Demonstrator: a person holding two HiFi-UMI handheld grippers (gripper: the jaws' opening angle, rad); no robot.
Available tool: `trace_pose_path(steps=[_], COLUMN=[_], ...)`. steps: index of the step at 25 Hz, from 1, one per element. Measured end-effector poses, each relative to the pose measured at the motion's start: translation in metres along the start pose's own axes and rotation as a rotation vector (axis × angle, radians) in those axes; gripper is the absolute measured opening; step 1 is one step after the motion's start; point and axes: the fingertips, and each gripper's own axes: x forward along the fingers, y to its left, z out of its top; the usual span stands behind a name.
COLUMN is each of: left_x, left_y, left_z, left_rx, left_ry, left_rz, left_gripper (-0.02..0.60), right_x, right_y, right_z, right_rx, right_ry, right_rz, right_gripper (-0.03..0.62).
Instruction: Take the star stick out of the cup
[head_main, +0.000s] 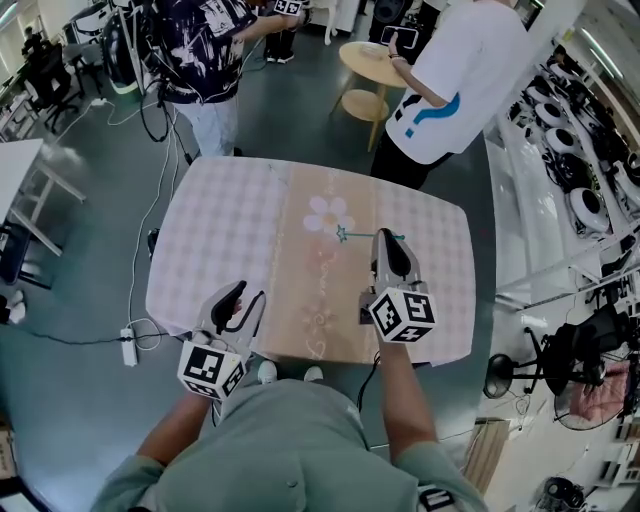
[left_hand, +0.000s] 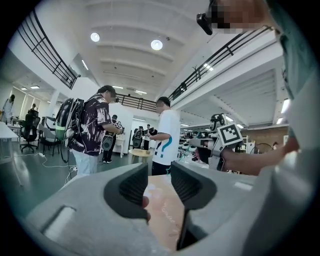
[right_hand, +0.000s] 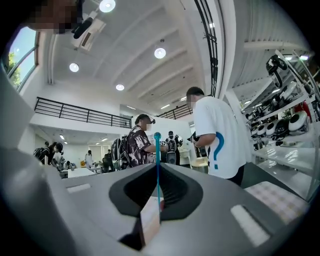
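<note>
Green shirt (head_main: 300, 440) at the bottom edge, one claw per hand. Right claw (head_main: 385, 236): jaws pinched tight on the thin teal star stick (head_main: 352, 236), held crosswise over the middle of the bench (head_main: 220, 230) (star end toward the flower print (head_main: 328, 213)). Left claw (head_main: 248, 295): jaws apart, nothing between them, over the bench's near edge. Two people (head_main: 205, 60) stand beyond the far edge.
</note>
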Motion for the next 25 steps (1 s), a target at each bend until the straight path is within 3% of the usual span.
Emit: trace_pose_path(steps=[25], left_x=[-0.008], left_y=[0.002], left_z=[0.005], left_rx=[0.006], left_ry=[-0.011], left_rz=[0.013], left_gripper=[0.152], right_x=[0.003], right_y=[0.016], right_z=[0.001], right_rx=[-0.044], right_ry=[0.008], right_rz=[0.019], right_gripper=[0.005])
